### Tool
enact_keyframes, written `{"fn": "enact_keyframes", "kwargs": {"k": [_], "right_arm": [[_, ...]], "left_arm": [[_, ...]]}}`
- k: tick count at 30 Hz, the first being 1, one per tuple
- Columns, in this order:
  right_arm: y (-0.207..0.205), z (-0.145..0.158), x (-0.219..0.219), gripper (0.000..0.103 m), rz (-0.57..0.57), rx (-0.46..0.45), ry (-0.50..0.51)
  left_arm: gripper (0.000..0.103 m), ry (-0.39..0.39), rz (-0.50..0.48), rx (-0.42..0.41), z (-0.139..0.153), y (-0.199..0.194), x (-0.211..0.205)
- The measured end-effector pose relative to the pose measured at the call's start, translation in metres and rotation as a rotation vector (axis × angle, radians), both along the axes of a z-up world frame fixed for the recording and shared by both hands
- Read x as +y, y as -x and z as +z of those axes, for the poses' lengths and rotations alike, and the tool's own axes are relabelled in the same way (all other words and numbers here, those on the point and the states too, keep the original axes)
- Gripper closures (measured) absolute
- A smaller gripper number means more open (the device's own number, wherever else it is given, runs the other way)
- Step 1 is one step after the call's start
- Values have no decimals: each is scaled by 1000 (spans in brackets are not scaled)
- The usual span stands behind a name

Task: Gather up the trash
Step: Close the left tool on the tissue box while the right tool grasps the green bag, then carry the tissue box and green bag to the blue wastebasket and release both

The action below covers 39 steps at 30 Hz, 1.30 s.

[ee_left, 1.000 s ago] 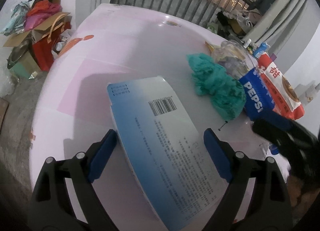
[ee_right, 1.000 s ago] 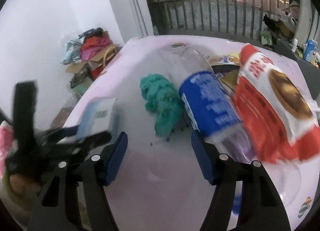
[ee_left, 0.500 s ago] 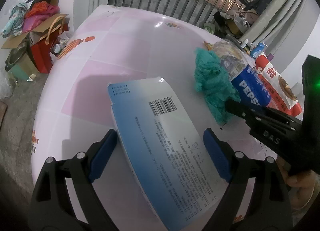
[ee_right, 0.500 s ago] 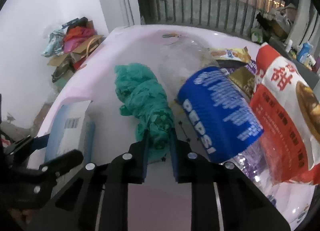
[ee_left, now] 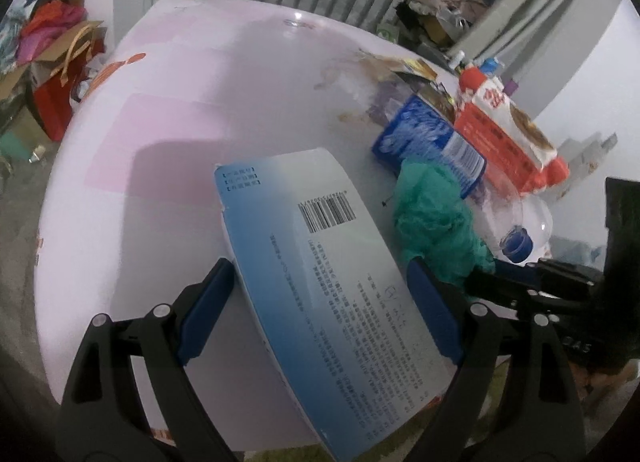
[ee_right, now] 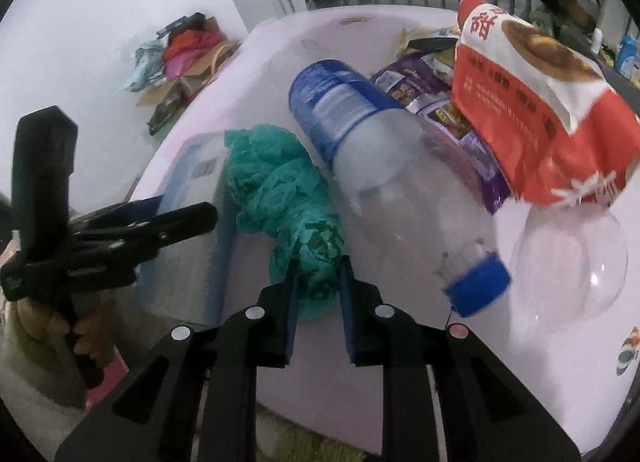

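Observation:
My left gripper (ee_left: pixel 318 264) is shut on a wide blue-and-white carton (ee_left: pixel 280 198) with a barcode, one pad on each long side, above the pink table (ee_left: pixel 180 82). In the right wrist view my right gripper (ee_right: pixel 319 264) has the near end of a crumpled green plastic bag (ee_right: pixel 276 182) pinched between its pads. Its jaws are opening slightly. The bag (ee_left: pixel 432 214) lies just right of the carton. A Pepsi bottle (ee_right: pixel 360 142) with a blue cap lies to the right of the bag. A red snack bag (ee_right: pixel 532 102) rests beyond it.
Purple and gold wrappers (ee_right: pixel 404 82) are piled behind the bottle. A clear plastic dome (ee_right: pixel 568 262) sits at the right. On the floor to the left are cardboard boxes with clothes (ee_left: pixel 48 46). A metal railing runs behind the table. The left gripper (ee_right: pixel 180 222) is close beside the bag.
My right gripper went from wide open to closed on the green bag and drew it toward the near edge. The Pepsi bottle turned its cap toward me. The left gripper kept the carton.

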State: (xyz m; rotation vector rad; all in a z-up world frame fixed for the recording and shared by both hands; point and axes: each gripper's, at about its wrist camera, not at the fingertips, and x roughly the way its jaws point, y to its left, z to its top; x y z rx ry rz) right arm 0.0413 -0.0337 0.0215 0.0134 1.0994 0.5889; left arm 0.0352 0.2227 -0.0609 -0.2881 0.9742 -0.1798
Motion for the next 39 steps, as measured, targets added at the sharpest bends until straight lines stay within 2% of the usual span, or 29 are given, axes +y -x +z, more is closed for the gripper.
{"fn": "enact_keyframes", "kwargs": {"k": [4, 6, 12, 14, 16, 27, 32, 39], "right_arm": [[1, 1, 2, 55, 22, -32, -14], [-2, 2, 5, 53, 37, -45, -16], [-14, -7, 12, 54, 62, -18, -59], [-16, -11, 12, 68, 67, 4, -87], [-16, -11, 12, 73, 70, 11, -95], [4, 15, -6, 76, 90, -64, -149], [11, 29, -25, 76, 64, -95, -202], [19, 52, -66, 76, -19, -142, -292]], "left_arm": [[19, -23, 13, 7, 0, 0, -5], [19, -27, 23, 11, 0, 0, -5], [19, -21, 58, 17, 0, 1, -3], [21, -19, 66, 14, -1, 2, -2], [23, -17, 73, 16, -1, 4, 0], [25, 55, 79, -3, 24, 27, 1], [26, 92, 81, -54, 46, 38, -4], [28, 96, 4, -153, 85, 37, -44]]}}
